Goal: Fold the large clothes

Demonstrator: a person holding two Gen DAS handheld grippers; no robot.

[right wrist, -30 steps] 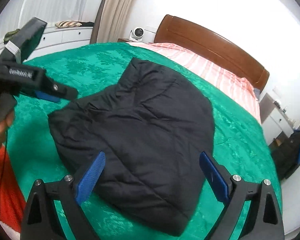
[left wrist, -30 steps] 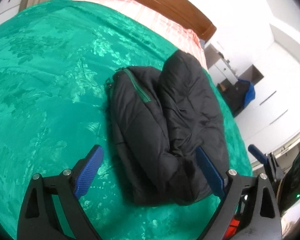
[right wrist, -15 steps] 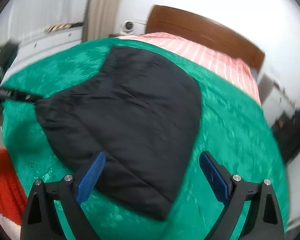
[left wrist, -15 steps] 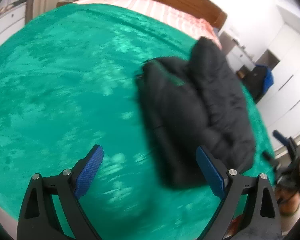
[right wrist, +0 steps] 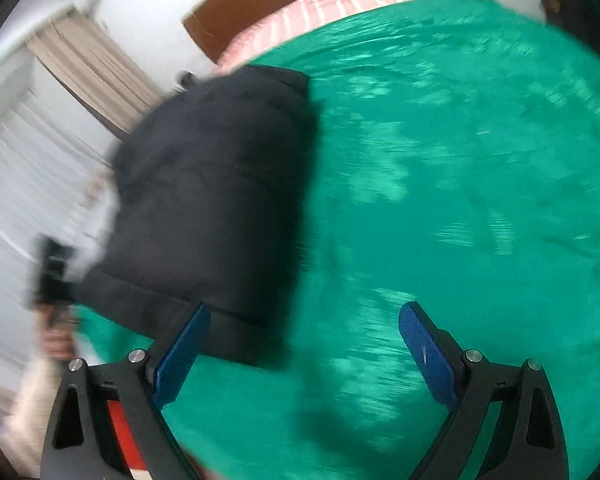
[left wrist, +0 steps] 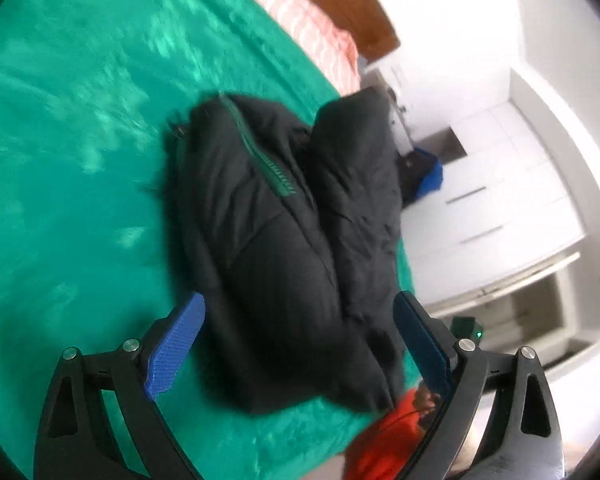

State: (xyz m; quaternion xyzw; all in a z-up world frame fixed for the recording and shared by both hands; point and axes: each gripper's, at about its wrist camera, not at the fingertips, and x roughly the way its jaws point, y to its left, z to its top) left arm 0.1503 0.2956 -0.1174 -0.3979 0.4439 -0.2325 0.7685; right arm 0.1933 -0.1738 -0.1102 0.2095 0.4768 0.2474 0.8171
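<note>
Folded jacket blocks the bedspread's otherwise bare surface.

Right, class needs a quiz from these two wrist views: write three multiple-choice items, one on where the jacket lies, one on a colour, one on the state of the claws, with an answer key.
1. Where does the black jacket lie?
A. On the green bedspread
B. On the floor
C. On a chair

2. What colour is the zipper on the jacket?
A. Red
B. Green
C. White

3. What state are the left claw and right claw in?
A. Both shut on the jacket
B. One open, one shut
C. Both open, holding nothing

Key:
1 A, the folded jacket rests on the green cover in both views.
2 B, a green toothed strip runs down the black fabric.
3 C, the blue pads stand wide apart in each view with nothing between them.
</note>
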